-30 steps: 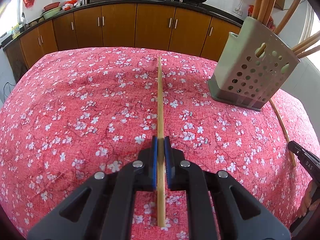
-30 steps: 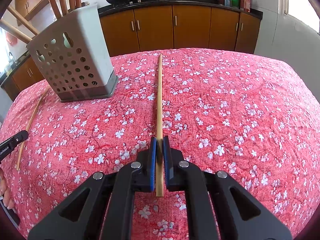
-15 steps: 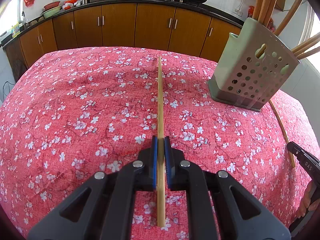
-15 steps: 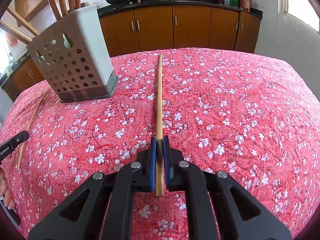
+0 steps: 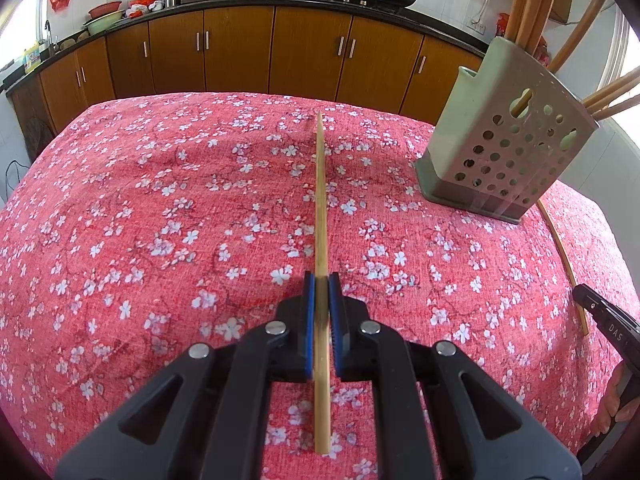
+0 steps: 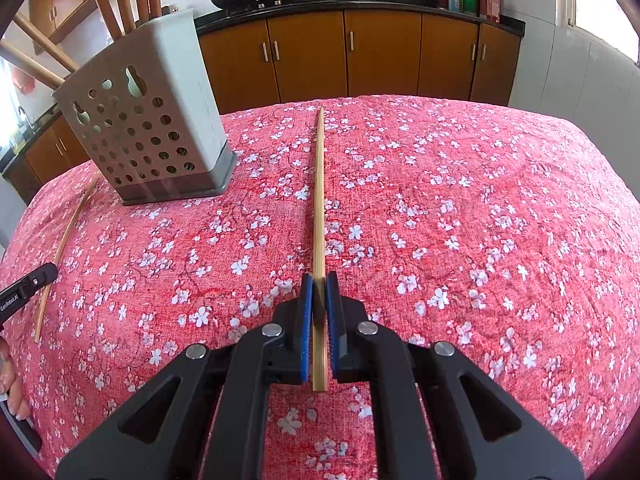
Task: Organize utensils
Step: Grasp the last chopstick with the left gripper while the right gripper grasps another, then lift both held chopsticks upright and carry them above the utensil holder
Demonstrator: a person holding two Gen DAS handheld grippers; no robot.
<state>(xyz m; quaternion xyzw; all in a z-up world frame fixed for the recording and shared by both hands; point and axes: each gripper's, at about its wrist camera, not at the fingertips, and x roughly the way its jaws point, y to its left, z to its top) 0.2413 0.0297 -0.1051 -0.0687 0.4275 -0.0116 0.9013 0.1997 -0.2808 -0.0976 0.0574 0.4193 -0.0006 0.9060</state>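
My left gripper [image 5: 321, 280] is shut on a bamboo chopstick [image 5: 321, 200] that points forward over the red floral tablecloth. My right gripper [image 6: 319, 280] is shut on a second bamboo chopstick [image 6: 318, 192], also pointing forward. A grey perforated utensil holder [image 5: 504, 152] with several wooden utensils stands on the cloth, to the right in the left wrist view and to the left in the right wrist view [image 6: 148, 132]. A third chopstick [image 5: 564, 260] lies loose on the cloth beside the holder; it also shows in the right wrist view [image 6: 64, 248].
The table [image 5: 120, 220] is covered by the red floral cloth. Brown kitchen cabinets [image 5: 240, 52] and a counter with woks run behind it. The other gripper's body [image 5: 608, 320] shows at the right edge of the left wrist view.
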